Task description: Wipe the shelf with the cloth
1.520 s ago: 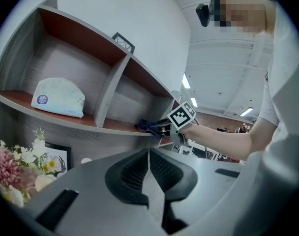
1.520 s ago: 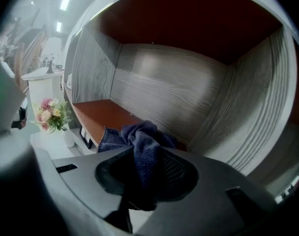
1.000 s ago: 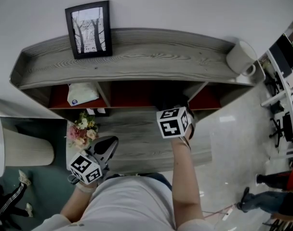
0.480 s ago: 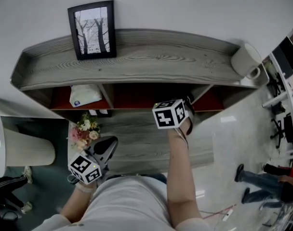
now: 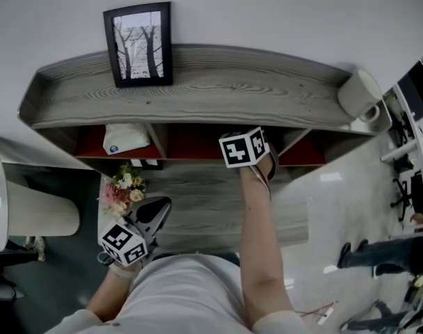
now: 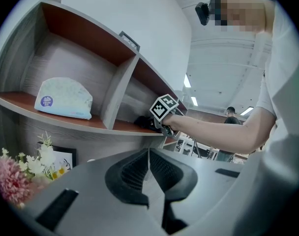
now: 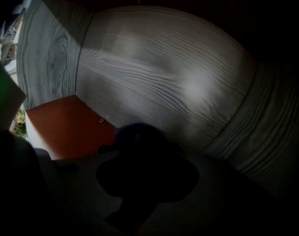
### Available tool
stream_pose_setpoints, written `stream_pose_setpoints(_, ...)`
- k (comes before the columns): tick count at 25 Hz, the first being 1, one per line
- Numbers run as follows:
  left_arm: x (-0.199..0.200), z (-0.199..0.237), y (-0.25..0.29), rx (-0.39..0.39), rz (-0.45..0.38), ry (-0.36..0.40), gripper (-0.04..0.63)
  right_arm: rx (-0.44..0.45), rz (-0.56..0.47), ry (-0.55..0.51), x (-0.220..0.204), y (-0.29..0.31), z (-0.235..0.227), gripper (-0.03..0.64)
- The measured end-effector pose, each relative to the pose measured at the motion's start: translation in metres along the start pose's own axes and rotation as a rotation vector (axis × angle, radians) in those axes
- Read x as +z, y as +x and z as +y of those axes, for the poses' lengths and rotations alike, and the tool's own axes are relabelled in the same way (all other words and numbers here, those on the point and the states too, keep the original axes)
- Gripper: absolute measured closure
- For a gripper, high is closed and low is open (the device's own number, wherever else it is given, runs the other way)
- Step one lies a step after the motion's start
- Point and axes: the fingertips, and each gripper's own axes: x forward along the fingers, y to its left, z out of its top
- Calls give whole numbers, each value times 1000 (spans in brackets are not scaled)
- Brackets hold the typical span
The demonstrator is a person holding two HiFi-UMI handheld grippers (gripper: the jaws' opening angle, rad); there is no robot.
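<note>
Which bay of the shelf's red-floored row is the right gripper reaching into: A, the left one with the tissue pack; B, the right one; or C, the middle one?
C: the right gripper is just past the divider that closes off the tissue pack's bay, so it is in the middle one.

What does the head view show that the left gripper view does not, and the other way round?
Only the head view: the round white mug on top of the grey wooden shelf. Only the left gripper view: the dark cloth in the middle compartment, on which the right gripper has just been closing. Both: the white tissue pack in the left compartment and the pink and white flowers.
</note>
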Motion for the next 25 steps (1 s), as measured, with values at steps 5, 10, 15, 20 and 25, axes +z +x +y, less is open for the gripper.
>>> stream_pose_setpoints(5, 0, 2, -3, 17, -3, 0, 578, 3, 2, -24, 4, 3, 0, 548)
stream_pose_setpoints(10, -3, -9, -5, 11, 0, 3, 578, -31, -57, -43, 2, 0, 2, 549)
stream_pose_setpoints(15, -9, -18, -9, 14, 2, 1, 578, -12, -86, -55, -1, -8, 6, 549)
stream_pose_setpoints(20, -15, -21, -15, 22, 2, -3, 578, -9, -115, -84, -7, -23, 15, 549)
stream_pose_setpoints(25, -17, -24, -17, 27, 5, -5, 577, -26, -151, -117, -12, -40, 28, 549)
